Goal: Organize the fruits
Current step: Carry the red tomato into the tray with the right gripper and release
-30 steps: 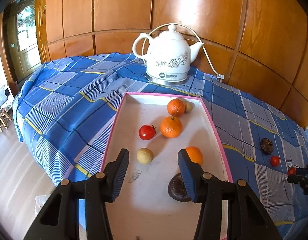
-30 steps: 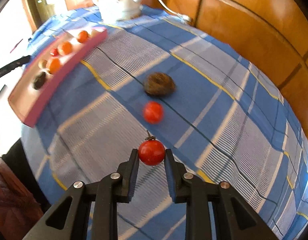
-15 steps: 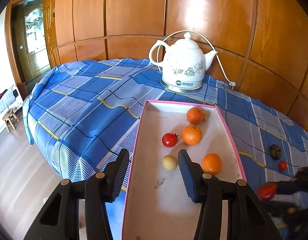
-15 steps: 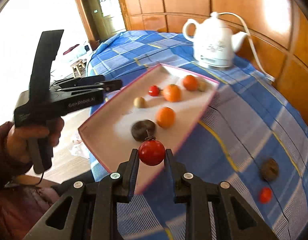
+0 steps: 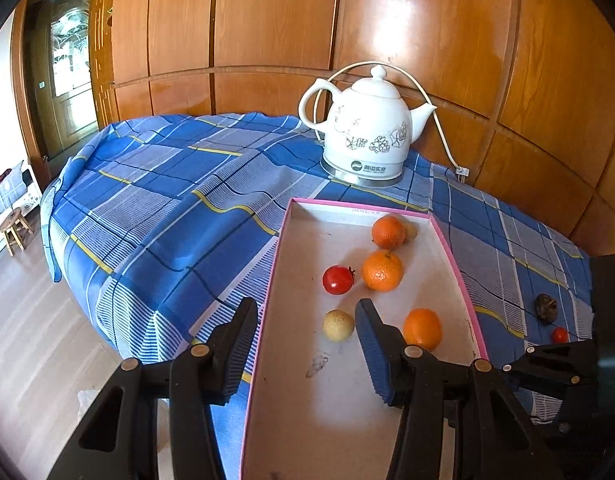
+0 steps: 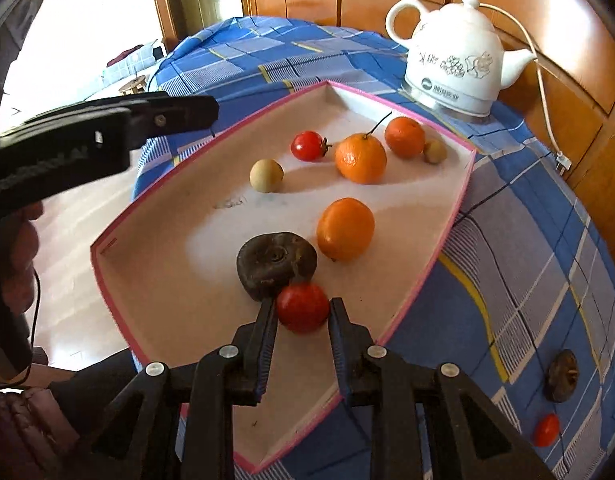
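Observation:
A pink-rimmed tray [image 6: 451, 222] [image 5: 459, 276] lies on the blue checked cloth. It holds three oranges, a red tomato [image 6: 308, 146], two pale round fruits and a dark wrinkled fruit [image 6: 276, 262]. My right gripper [image 6: 302, 309] is shut on a small red tomato [image 6: 302, 307], held over the tray's near end right beside the dark fruit. My left gripper [image 5: 305, 344] hangs open with nothing in it over the tray's left rim, near a pale fruit [image 5: 338, 325]. On the cloth to the right lie another dark fruit [image 6: 562, 375] and a small tomato [image 6: 546, 430].
A white electric kettle [image 5: 367, 138] with its cord stands behind the tray against the wooden wall panels. The table's edge drops to a wooden floor on the left. A person's hand [image 6: 21, 264] holds the left gripper's handle at the left of the right wrist view.
My right gripper has carried the small tomato from over the cloth leftward to over the tray's near end. The left gripper has shifted slightly left, from inside the tray to across its left rim.

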